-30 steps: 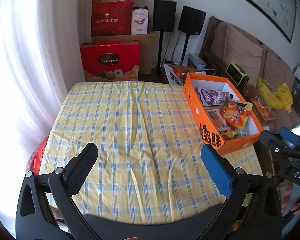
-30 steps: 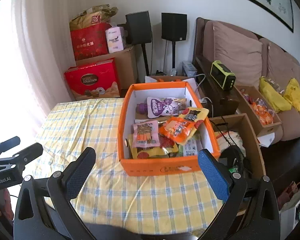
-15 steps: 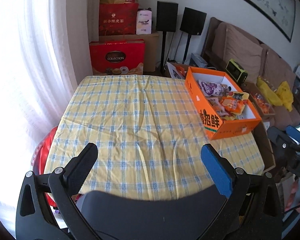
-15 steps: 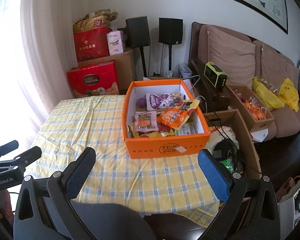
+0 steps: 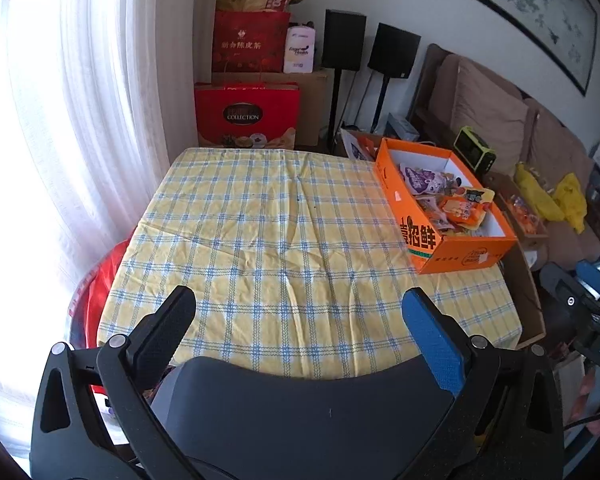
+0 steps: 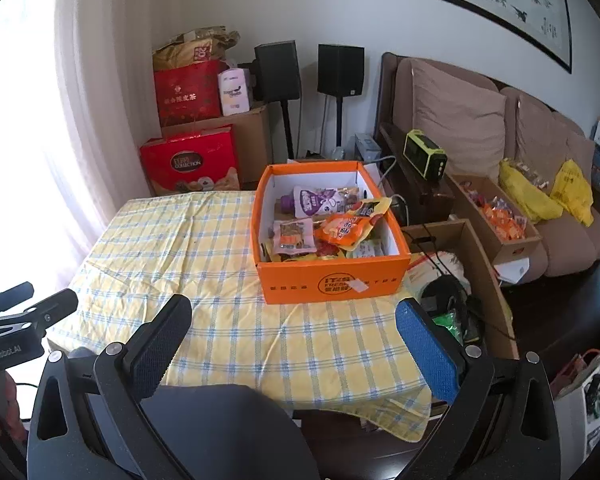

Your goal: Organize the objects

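Orange box (image 6: 332,280) of snack packets (image 6: 342,230) on checked tablecloth (image 5: 280,240); grey chair back (image 5: 300,412) hides the near edge. Left gripper (image 5: 300,316) and right gripper (image 6: 294,322) both spread, empty.

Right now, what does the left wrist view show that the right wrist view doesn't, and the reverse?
Left wrist only: the red bag hanging off the table's window-side edge, and the large lettering on the orange box's long side.

Right wrist only: the open cardboard box on the floor beside the table, holding black gear.

Both: the orange box of snack packets on the checked tablecloth, with both grippers open and empty.
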